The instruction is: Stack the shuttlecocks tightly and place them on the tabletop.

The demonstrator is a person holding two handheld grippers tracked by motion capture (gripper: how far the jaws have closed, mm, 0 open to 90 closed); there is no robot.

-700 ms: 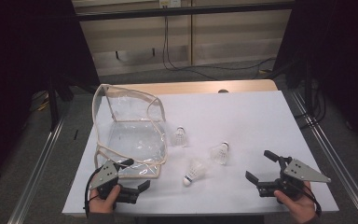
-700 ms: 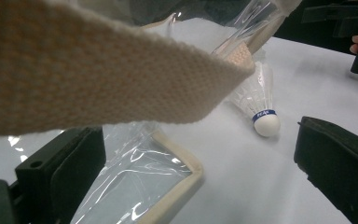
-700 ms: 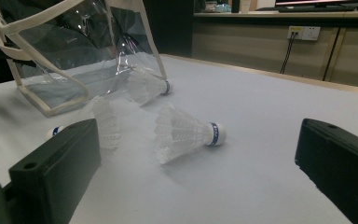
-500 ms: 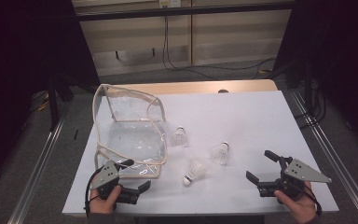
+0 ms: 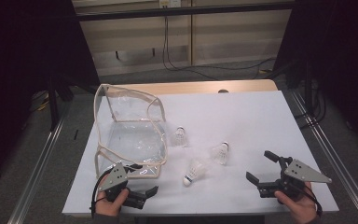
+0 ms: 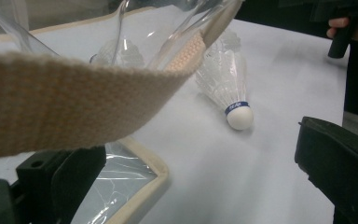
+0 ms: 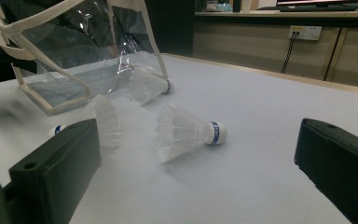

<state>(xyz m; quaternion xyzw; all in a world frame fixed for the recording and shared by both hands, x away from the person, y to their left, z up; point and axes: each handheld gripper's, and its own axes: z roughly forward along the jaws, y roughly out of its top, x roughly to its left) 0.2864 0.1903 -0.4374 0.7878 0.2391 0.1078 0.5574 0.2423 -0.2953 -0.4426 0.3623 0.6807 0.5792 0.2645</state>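
Note:
A clear plastic bag [image 5: 128, 133] with beige trim stands open on the left of the white table [image 5: 242, 112]. Three white shuttlecocks lie to its right: one by the bag [image 5: 180, 136], one in the middle [image 5: 220, 153], one nearer the front [image 5: 194, 171]. My left gripper [image 5: 144, 178] is open at the bag's near corner. In the left gripper view the beige strap [image 6: 74, 98] hangs close above the left jaw, and a shuttlecock [image 6: 228, 88] lies beyond the jaws. My right gripper [image 5: 260, 166] is open at the front right, with a shuttlecock [image 7: 186, 133] lying ahead of its jaws.
The table's front edge runs just under both hands. Metal rails [image 5: 42, 158] flank the table on both sides. A wooden strip [image 5: 205, 87] borders the far edge, with cables on the floor behind. Bare white surface stretches across the right and back of the table.

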